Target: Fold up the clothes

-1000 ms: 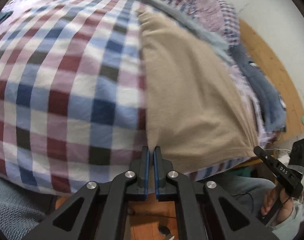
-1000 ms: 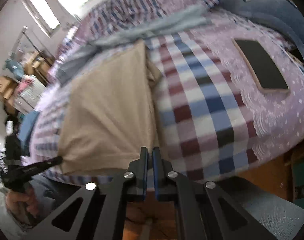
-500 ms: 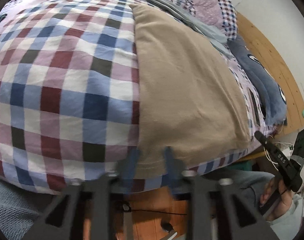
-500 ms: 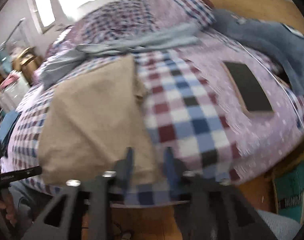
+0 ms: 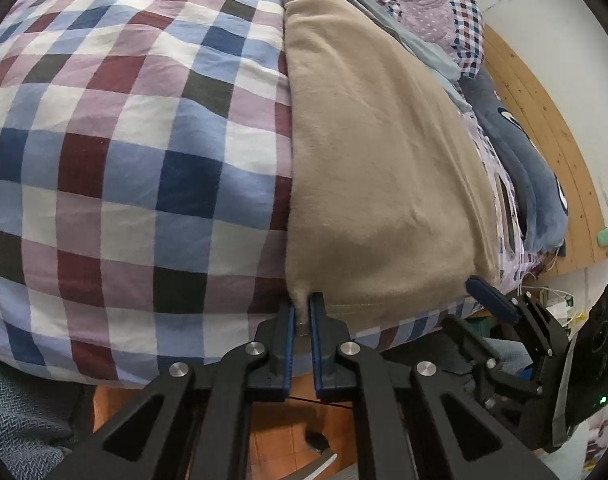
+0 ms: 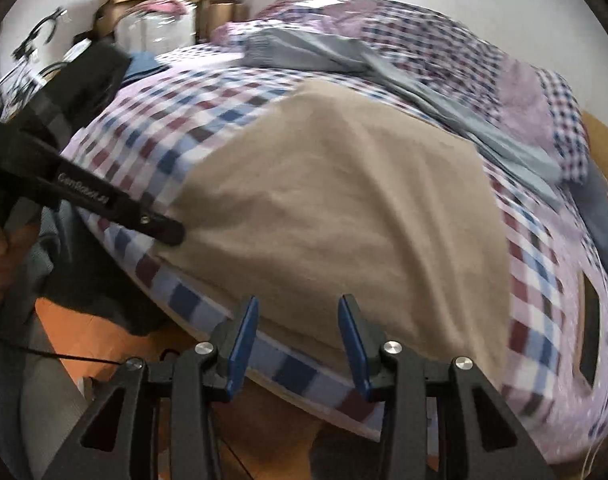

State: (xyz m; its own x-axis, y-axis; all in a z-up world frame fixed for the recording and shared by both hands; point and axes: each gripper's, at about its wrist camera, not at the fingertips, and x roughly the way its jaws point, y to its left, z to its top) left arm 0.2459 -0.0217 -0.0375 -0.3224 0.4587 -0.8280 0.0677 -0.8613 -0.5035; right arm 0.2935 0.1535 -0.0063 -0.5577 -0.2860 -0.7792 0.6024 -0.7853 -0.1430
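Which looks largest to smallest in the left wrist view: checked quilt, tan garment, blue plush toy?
1. checked quilt
2. tan garment
3. blue plush toy, though it lies farther from the camera at the warped edge, so its true size is unsure.

Both cams ride the grippers, tilted down over the near edge of the checked-quilt bed (image 5: pixel 124 168). Left one sits right up close at the folded tan cotton garment (image 5: pixel 375 168) near corner; right one looks across the same garment (image 6: pixel 343 208).
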